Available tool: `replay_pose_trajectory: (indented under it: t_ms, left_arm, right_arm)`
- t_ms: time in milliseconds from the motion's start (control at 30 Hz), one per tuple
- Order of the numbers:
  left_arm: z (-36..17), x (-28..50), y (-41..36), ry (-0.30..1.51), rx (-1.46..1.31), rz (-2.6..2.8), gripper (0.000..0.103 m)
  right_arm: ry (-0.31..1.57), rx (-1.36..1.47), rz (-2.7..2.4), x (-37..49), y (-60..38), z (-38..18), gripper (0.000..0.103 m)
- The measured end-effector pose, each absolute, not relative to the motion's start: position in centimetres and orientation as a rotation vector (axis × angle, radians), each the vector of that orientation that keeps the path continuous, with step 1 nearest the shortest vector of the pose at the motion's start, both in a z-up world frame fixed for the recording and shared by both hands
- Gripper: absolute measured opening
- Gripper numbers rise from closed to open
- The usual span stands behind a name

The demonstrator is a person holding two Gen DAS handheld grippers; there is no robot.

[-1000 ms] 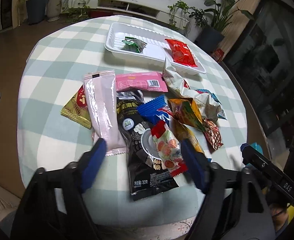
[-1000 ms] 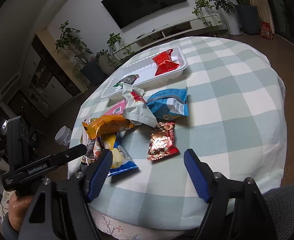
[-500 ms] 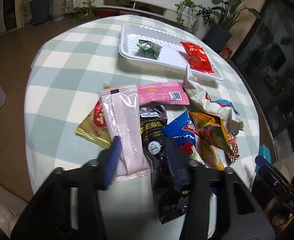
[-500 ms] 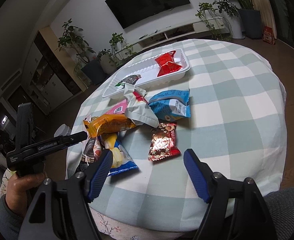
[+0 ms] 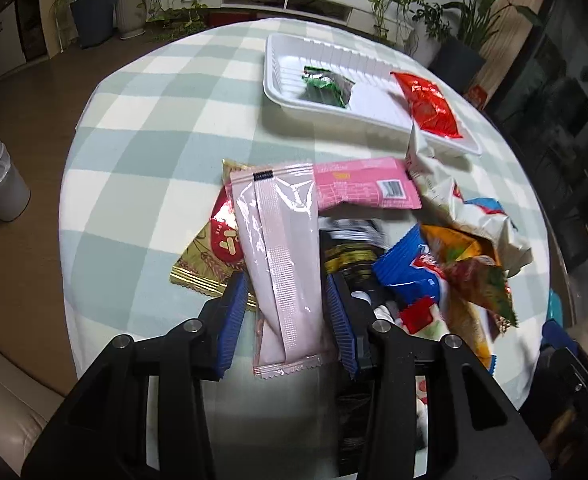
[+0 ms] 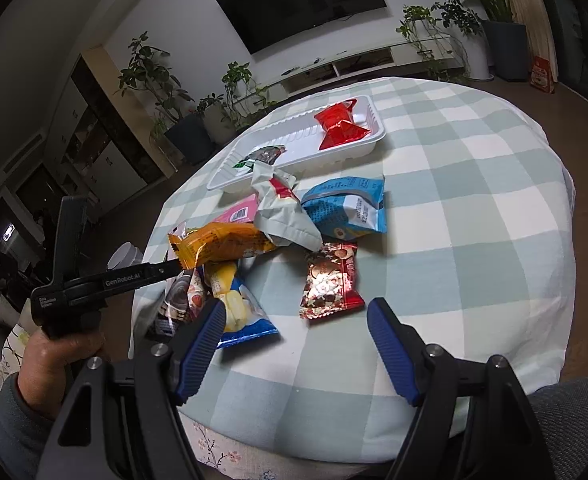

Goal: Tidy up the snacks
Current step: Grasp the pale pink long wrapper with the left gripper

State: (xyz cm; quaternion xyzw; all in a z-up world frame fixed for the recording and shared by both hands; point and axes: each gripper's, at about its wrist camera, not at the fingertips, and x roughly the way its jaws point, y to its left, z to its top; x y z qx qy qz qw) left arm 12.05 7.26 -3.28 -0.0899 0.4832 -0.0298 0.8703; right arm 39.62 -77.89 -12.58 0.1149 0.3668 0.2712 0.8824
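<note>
The left gripper point(image 5: 284, 316), black-framed with ribbed blue pads, is closing narrowly around the lower part of a long, pale pink, glossy plastic sachet point(image 5: 282, 256) with crimped ends; the right pad is pressing its edge, while whether the left pad is touching it cannot be told. The sachet is lying on the heap at the near side of a round table under a soft green-and-white checked cloth point(image 5: 154, 120), overlapping a gold foil packet with a red emblem point(image 5: 210, 256) and a black packet point(image 5: 348, 256), with a flat pink wrapper point(image 5: 366, 190) just beyond. Crowding its right side are a blue crimped bag point(image 5: 406, 272), an orange crinkled bag point(image 5: 470, 268) and a crumpled white bag point(image 5: 450, 196). Farther back, a white ribbed foam tray point(image 5: 278, 80) is holding a green-and-black packet point(image 5: 328, 86) and a shiny red packet point(image 5: 428, 104). The right gripper point(image 6: 294, 346) is hanging wide apart and empty, near a red foil packet point(image 6: 330, 280) and a light blue pouch point(image 6: 348, 208).
</note>
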Motion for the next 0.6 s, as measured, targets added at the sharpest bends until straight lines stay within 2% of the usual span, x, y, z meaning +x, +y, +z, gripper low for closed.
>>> replay_pose_trajectory:
  t_ms: [233, 300, 600]
  left_arm:
    - [-3.8, 12.8, 7.1, 1.015, -0.168, -0.079, 0.038]
    - [-3.8, 12.8, 7.1, 1.013, -0.165, -0.090, 0.030]
    - [-3.4, 12.5, 6.7, 0.999, -0.147, -0.147, 0.026]
  right_arm:
    - [0.763, 0.228, 0.566, 39.5, -77.8, -12.6, 0.076]
    - [0.760, 0.212, 0.568, 39.4, -77.6, -12.5, 0.074]
    - [0.800, 0.175, 0.637, 38.5, -74.9, -12.2, 0.069]
